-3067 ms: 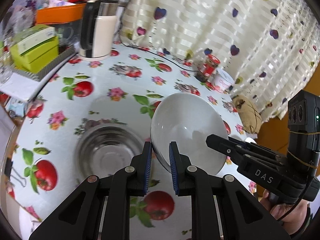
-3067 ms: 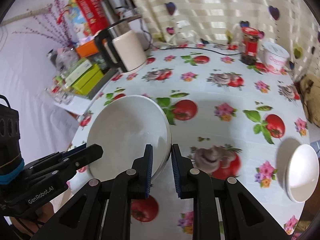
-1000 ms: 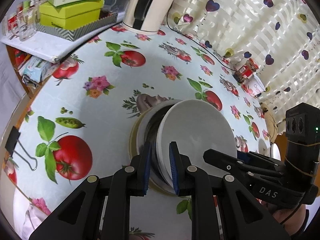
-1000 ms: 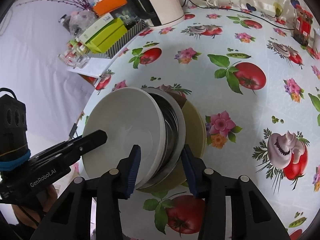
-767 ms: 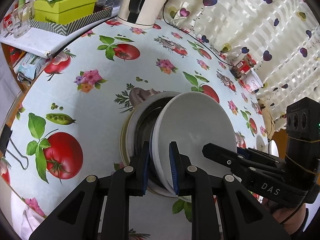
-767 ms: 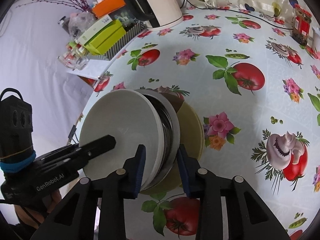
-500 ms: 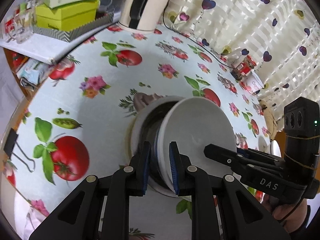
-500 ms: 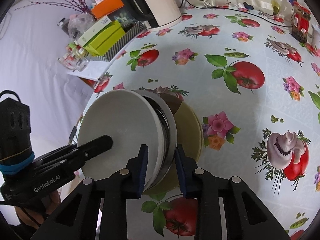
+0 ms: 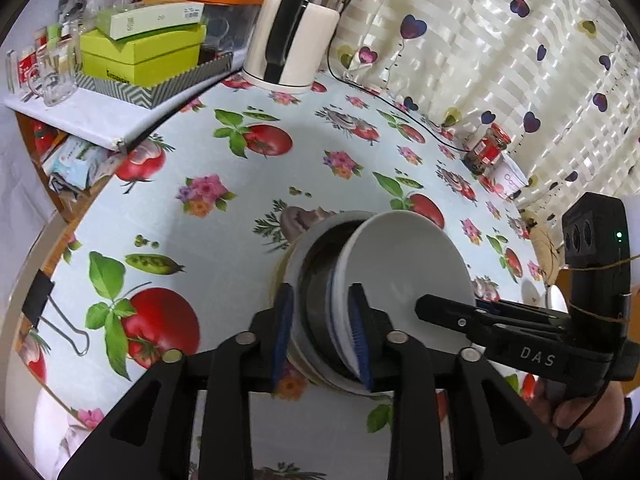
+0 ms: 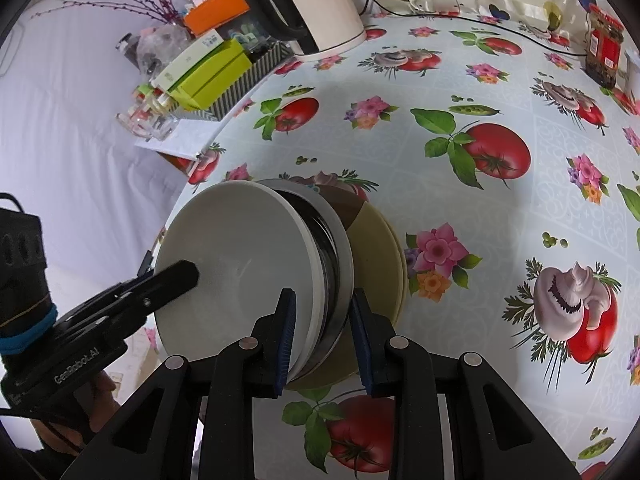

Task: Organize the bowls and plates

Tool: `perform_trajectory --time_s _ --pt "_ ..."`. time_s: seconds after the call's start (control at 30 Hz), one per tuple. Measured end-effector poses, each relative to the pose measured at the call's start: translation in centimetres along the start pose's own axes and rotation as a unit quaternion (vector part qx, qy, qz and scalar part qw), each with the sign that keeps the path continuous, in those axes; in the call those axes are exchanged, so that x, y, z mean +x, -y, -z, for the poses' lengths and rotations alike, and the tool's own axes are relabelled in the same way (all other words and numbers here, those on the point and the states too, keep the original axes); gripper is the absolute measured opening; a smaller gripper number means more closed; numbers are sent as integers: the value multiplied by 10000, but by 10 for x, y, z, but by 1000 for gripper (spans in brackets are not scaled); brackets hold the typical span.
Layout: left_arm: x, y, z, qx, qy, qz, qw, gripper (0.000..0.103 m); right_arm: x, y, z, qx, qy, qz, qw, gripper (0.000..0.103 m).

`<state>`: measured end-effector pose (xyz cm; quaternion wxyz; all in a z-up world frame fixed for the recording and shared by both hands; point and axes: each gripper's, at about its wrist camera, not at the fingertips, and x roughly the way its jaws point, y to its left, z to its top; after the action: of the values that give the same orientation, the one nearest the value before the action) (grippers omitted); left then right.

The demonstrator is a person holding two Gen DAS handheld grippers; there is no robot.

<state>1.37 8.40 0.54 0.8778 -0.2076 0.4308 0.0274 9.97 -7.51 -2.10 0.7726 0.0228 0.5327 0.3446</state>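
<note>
White bowl (image 9: 404, 268) sits nested in a steel bowl (image 9: 316, 312), which in turn rests on a beige plate (image 10: 376, 240); the stack lies low in the middle of both wrist views, on a table (image 9: 240, 184) covered with a tomato-and-flower cloth. In the left wrist view the white bowl's open mouth faces the right side of the frame, its rim running from upper left to lower right; in the right wrist view the mouth faces the left side. The steel bowl's dark inside shows as a crescent next to the white rim.

Left gripper (image 9: 322, 332) straddles the near rim of both bowls. Its jaws are opening: the left blue pad stands clear outside the steel wall, and the right pad lies inside the white bowl, hardly pressing if at all. Right gripper (image 10: 322, 336) also straddles the nested rims, its jaws fairly narrow, one pad against the inner face of the white bowl and the other outside the steel bowl; whether they pinch firmly I cannot tell.

A kettle (image 9: 292, 48) stands at the upper middle of the left view, green boxes (image 9: 140, 54) at upper left, a red-lidded jar (image 9: 486, 152) at right beside the heart-print curtain (image 9: 500, 40). A binder clip (image 9: 48, 312) grips the cloth edge at left.
</note>
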Motion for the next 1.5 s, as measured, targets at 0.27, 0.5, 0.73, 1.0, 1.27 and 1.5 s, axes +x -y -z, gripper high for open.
perform_trajectory --time_s 0.27,0.5,0.73,1.0,1.27,1.5 --pt "13 -13 -1 -293 -99 325 9990 38 1 0 -1 -17 -4 21 10000 27" --pt "14 -8 -3 -316 -146 290 9990 38 2 -1 -4 3 14 45 10000 27" --pt "14 11 -11 -243 -309 367 9986 38 -10 4 -4 94 60 92 9999 27" --pt "29 75 -11 295 -638 700 9951 38 -56 38 6 445 389 405 9974 27" --pt "55 136 10 898 -1274 919 9835 38 -93 95 49 1181 362 751 9895 27" --pt "76 157 18 1102 -1685 970 9747 38 -89 130 73 1685 21 825 9823 29"
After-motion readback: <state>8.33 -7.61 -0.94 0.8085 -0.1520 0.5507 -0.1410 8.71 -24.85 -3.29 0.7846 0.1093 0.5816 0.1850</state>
